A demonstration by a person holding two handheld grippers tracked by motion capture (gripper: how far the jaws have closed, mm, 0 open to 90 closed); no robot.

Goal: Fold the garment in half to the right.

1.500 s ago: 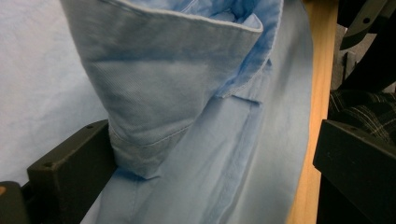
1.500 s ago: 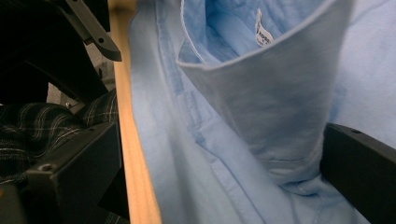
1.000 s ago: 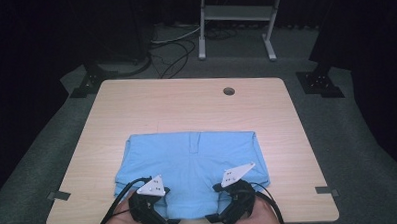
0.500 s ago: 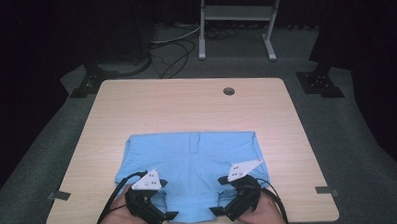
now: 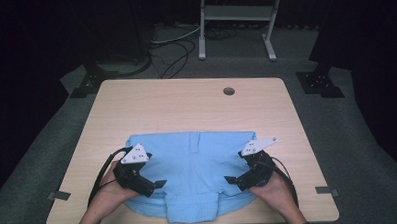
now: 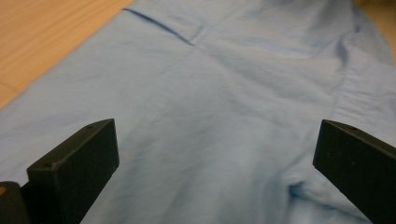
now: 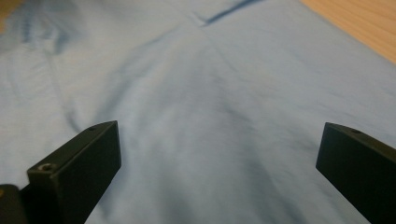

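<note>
I have a light blue garment (image 5: 196, 167) lying flat on the surface (image 5: 186, 105), near its front edge and roughly centred between the left and right edges; a folded flap of it reaches almost to the front edge.

Compared with a second ago, both tongs have drawn back toward me and swung inward. The left tongs (image 5: 159, 184) now sit over the cloth's front left part and the right tongs (image 5: 229, 180) over its front right part, their tips pointing at each other across the fabric. A second ago they sat further onto the cloth, side by side.

Both are spread wide. In the left gripper view the jaws stand far apart with bare blue cloth (image 6: 219, 116) between them, and the right gripper view shows the same over the other half (image 7: 219, 107). Neither holds anything.

My reading is that I have let go of a finished fold and am lining up for the next pinch along the front, probably to fold the sides inward. Nothing is gripped yet.

I can read no brand, label or writing on the cloth, the tongs or the surface.
</note>
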